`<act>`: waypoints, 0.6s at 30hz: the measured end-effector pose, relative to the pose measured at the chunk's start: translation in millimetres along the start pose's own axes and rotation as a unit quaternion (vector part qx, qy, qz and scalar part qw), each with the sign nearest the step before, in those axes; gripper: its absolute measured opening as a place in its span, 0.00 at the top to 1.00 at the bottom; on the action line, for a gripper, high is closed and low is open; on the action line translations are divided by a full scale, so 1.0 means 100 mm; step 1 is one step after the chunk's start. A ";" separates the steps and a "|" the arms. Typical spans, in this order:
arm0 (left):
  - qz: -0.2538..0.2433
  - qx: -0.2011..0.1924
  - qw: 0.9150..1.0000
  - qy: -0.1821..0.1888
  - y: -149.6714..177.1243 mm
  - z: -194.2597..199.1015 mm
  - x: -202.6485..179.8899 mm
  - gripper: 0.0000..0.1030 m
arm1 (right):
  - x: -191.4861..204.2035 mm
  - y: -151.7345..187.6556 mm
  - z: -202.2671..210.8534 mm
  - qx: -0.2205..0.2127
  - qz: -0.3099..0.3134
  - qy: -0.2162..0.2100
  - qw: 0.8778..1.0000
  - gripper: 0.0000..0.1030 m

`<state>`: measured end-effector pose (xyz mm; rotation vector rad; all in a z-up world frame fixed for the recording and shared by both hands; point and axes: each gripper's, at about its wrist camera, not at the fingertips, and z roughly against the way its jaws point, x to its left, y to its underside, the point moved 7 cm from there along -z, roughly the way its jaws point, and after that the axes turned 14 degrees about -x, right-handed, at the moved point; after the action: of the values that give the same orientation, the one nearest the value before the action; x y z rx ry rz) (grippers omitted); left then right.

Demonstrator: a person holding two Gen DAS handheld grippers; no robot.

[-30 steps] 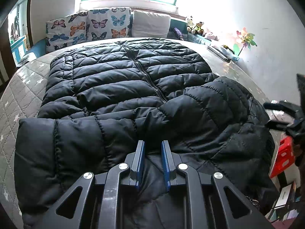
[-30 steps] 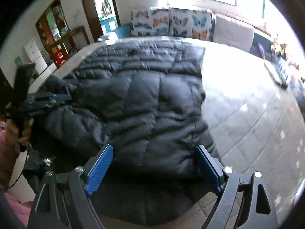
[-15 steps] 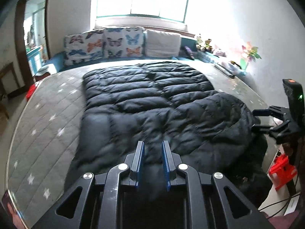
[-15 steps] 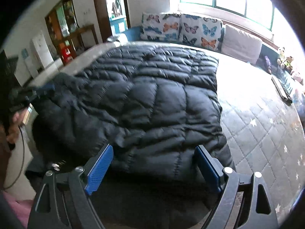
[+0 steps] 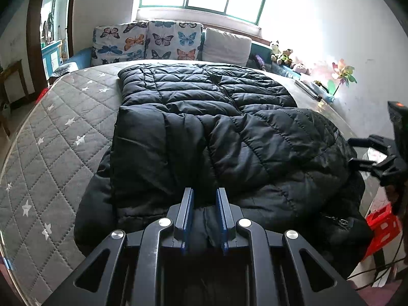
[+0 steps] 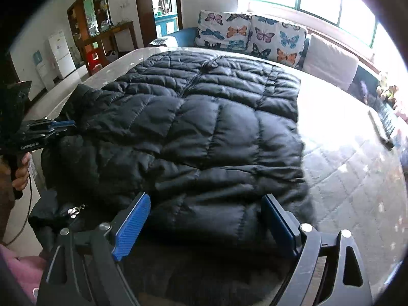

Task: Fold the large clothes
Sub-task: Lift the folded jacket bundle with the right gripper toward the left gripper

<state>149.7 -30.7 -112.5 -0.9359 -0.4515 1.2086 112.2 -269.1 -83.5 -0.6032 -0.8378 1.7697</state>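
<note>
A large black quilted puffer jacket (image 5: 204,127) lies on the grey quilted mattress (image 5: 56,137), a sleeve folded across its near part. It also shows in the right wrist view (image 6: 204,127). My left gripper (image 5: 204,196) is above the jacket's near hem, its jaws close together with a narrow gap and dark fabric showing between them. It shows from the side in the right wrist view (image 6: 63,125). My right gripper (image 6: 206,209) is wide open and empty over the jacket's near edge. It shows at the right edge of the left wrist view (image 5: 357,150).
Butterfly-print cushions (image 5: 148,40) and a white pillow (image 5: 227,46) line the head of the bed under the window. Plush toys (image 5: 280,53) and a paper pinwheel (image 5: 343,75) stand along the right wall. A red stool (image 5: 382,227) is beside the bed.
Both grippers have pulled back and risen from the jacket. The folded sleeve now lies flatter across the jacket's near part. The right gripper stays open.
</note>
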 end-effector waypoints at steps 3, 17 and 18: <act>-0.002 0.003 1.000 -0.003 0.00 -0.02 -0.01 0.79 | -0.01 0.01 0.12 0.001 0.013 0.004 1.000 0.06; -0.002 0.014 1.000 -0.003 -0.02 -0.05 -0.02 0.79 | 0.26 0.55 0.49 0.043 0.141 -0.008 0.989 0.06; -0.002 0.015 1.000 -0.004 -0.02 -0.05 -0.02 0.79 | 0.30 0.61 0.49 0.050 0.152 -0.012 0.987 0.06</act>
<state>154.3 -34.1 -113.3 -0.9054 -0.4402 1.2127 30.2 -266.9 -100.2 -0.6716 -0.6955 2.0866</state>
